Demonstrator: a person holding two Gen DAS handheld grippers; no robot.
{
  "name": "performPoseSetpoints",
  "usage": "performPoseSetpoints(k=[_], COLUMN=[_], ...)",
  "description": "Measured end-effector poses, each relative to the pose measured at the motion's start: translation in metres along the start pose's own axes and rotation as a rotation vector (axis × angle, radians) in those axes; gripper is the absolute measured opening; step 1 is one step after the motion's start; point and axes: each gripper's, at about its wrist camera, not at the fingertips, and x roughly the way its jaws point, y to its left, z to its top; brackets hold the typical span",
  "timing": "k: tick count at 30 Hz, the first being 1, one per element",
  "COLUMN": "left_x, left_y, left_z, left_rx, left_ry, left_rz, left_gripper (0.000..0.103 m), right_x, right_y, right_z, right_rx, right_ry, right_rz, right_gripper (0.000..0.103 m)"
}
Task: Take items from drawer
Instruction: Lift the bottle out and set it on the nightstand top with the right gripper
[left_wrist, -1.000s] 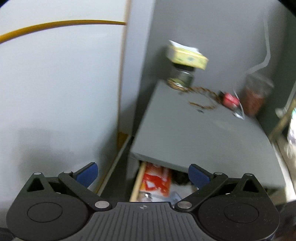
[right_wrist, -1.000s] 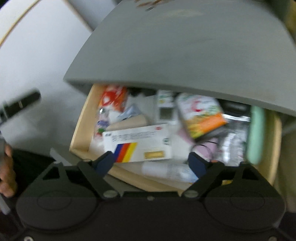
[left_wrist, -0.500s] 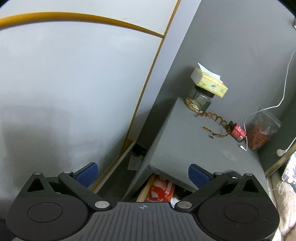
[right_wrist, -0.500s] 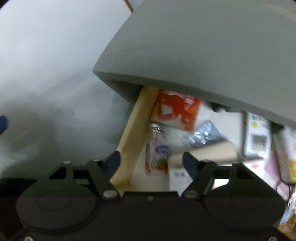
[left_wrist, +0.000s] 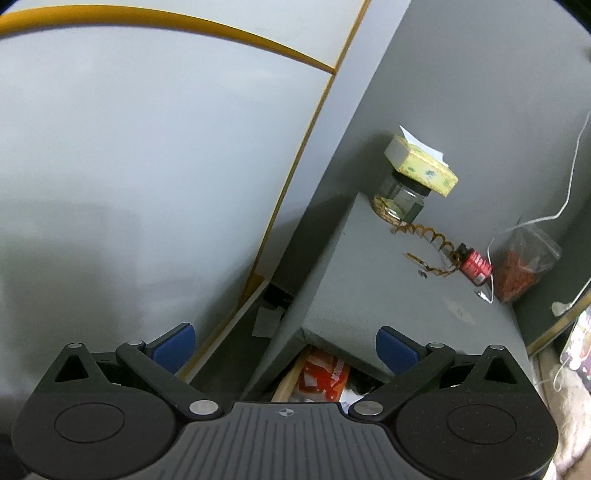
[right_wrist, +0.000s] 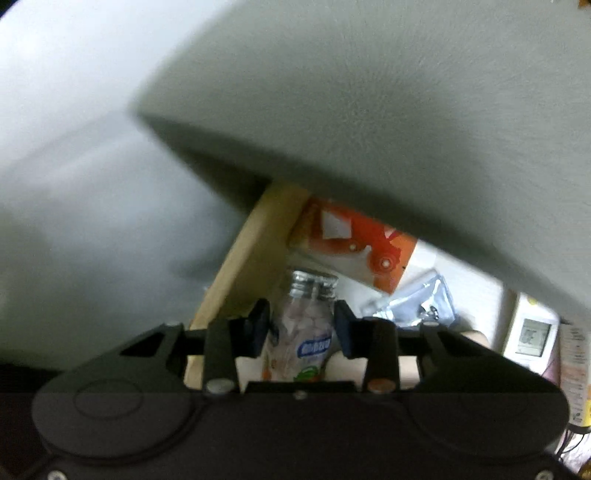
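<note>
The open wooden drawer (right_wrist: 243, 273) sits under a grey cabinet top (right_wrist: 406, 110). In the right wrist view my right gripper (right_wrist: 300, 325) is down in the drawer's left corner, its blue pads close on both sides of a small clear bottle (right_wrist: 306, 325) with a silver cap and a blue label. An orange box (right_wrist: 362, 251) lies just behind the bottle. My left gripper (left_wrist: 284, 343) is open and empty, held up and back from the cabinet; a strip of the drawer with the orange box (left_wrist: 325, 376) shows below it.
On the cabinet top (left_wrist: 369, 295) stand a glass jar with a yellow box (left_wrist: 421, 170) on it, a spiral cord (left_wrist: 424, 240), a red bottle (left_wrist: 474, 266) and a bag of red stuff (left_wrist: 517, 273). A foil packet (right_wrist: 413, 302) and a white thermometer (right_wrist: 532, 336) lie in the drawer. A white wall is on the left.
My right gripper has gone down into the drawer's left corner and its fingers have narrowed around the small bottle. My left gripper has pulled back and tilted up a little.
</note>
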Motion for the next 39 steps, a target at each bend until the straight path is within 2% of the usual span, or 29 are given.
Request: performPoseSetpoints(k=[3, 7, 8, 11, 13, 14, 17, 19, 21, 22, 23, 24, 26, 29, 33, 34, 35, 36, 39], left_x=[-0.003, -0.004, -0.005, -0.005, -0.003, -0.002, -0.002, -0.003, -0.004, -0.006, -0.006, -0.007, -0.007, -0.006, -0.005, -0.005, -0.004, -0.004, -0.001], left_y=[0.0, -0.004, -0.006, -0.011, -0.015, -0.017, -0.021, -0.023, -0.024, -0.024, -0.025, -0.025, -0.026, -0.029, -0.036, -0.038, -0.039, -0.04, -0.04], left_z=[-0.002, -0.003, -0.004, -0.006, -0.007, -0.008, -0.012, -0.014, -0.017, -0.018, -0.019, -0.018, -0.017, -0.015, -0.014, -0.014, -0.014, -0.015, -0.018], left_rx=[0.001, 0.011, 0.015, 0.03, 0.039, 0.048, 0.072, 0.084, 0.097, 0.103, 0.105, 0.103, 0.095, 0.09, 0.102, 0.108, 0.111, 0.115, 0.124], left_ry=[-0.015, -0.029, -0.033, -0.037, -0.031, -0.028, -0.026, -0.025, -0.023, -0.022, -0.021, -0.021, -0.022, -0.018, -0.023, -0.023, -0.023, -0.018, -0.001], left_rz=[0.008, 0.015, 0.015, 0.014, 0.017, 0.021, 0.03, 0.034, 0.035, 0.035, 0.034, 0.032, 0.026, 0.02, 0.014, 0.013, 0.013, 0.017, 0.03], left_gripper=[0.103, 0.103, 0.103, 0.103, 0.103, 0.103, 0.103, 0.103, 0.103, 0.103, 0.103, 0.103, 0.103, 0.103, 0.103, 0.103, 0.103, 0.103, 0.103], right_x=[-0.044, -0.103, -0.122, -0.166, -0.181, -0.182, -0.148, -0.13, -0.127, -0.122, -0.118, -0.12, -0.128, -0.136, -0.132, -0.128, -0.125, -0.119, -0.107], right_y=[-0.004, -0.003, -0.001, -0.004, -0.016, -0.021, -0.046, -0.052, -0.053, -0.053, -0.052, -0.053, -0.058, -0.062, -0.079, -0.08, -0.081, -0.081, -0.068], right_z=[-0.025, -0.052, -0.057, -0.053, -0.034, -0.03, -0.004, -0.002, -0.008, -0.013, -0.017, -0.022, -0.034, -0.034, -0.026, -0.021, -0.017, -0.009, 0.01], right_rx=[-0.056, -0.171, -0.206, -0.249, -0.227, -0.215, -0.116, -0.118, -0.141, -0.142, -0.141, -0.136, -0.14, -0.113, -0.076, -0.073, -0.073, -0.073, -0.1], right_ry=[-0.144, -0.352, -0.43, -0.631, -0.732, -0.733, -0.72, -0.689, -0.709, -0.71, -0.711, -0.71, -0.7, -0.684, -0.644, -0.628, -0.618, -0.599, -0.576], right_rz=[0.033, 0.005, -0.008, -0.061, -0.148, -0.152, -0.213, -0.242, -0.256, -0.265, -0.275, -0.28, -0.234, -0.19, -0.145, -0.14, -0.13, -0.108, -0.107], right_gripper=[0.036, 0.036, 0.036, 0.037, 0.037, 0.037, 0.037, 0.037, 0.038, 0.044, 0.06, 0.066, 0.069, 0.069, 0.064, 0.055, 0.038, 0.035, 0.034])
